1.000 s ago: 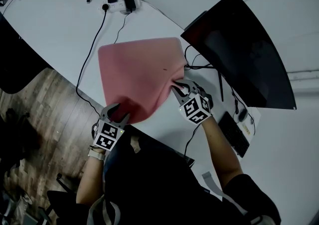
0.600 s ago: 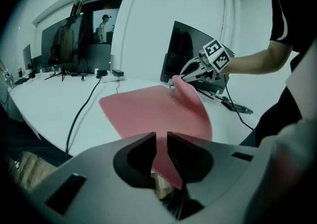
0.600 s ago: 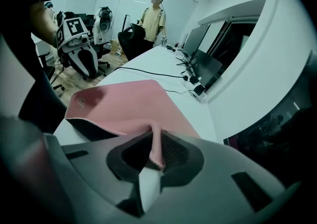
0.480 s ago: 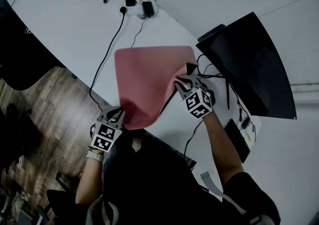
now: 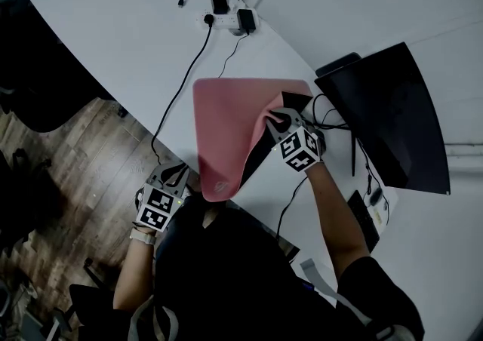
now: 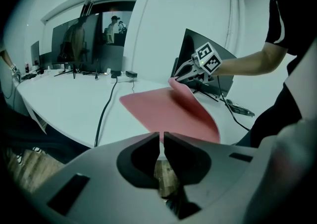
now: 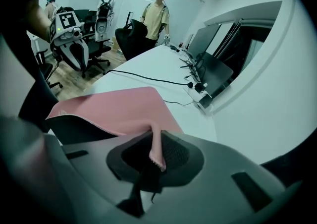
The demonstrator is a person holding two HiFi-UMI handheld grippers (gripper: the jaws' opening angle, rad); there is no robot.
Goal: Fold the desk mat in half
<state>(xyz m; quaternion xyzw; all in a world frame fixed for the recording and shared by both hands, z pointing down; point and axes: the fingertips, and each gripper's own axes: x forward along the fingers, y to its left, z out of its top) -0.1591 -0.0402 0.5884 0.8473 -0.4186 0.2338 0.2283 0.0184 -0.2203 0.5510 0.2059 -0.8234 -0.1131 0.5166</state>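
The pink desk mat (image 5: 225, 124) lies on the white desk (image 5: 113, 38). Its right near corner is raised, and the dark underside (image 5: 259, 157) shows. My right gripper (image 5: 276, 121) is shut on that raised corner; the pink edge sits pinched between its jaws (image 7: 157, 154). My left gripper (image 5: 179, 174) hangs over the desk's near edge, just left of the mat's near corner (image 5: 215, 190). Its jaws have just been closing and stand shut with nothing between them (image 6: 161, 138). In the left gripper view the mat (image 6: 163, 106) lies ahead of the jaws, with the right gripper (image 6: 179, 75) at its curled corner.
A black monitor (image 5: 392, 113) stands right of the mat, with cables at its foot. A power strip (image 5: 226, 13) sits at the back and a black cable (image 5: 181, 83) runs along the mat's left side. Keyboard (image 5: 364, 219) at right. Office chairs (image 7: 84, 54) and a person (image 7: 156, 15) stand beyond the desk.
The right gripper has lifted the mat's corner and carried it left over the mat, exposing the dark underside. The left gripper's jaws went from wide open to shut beside the near corner.
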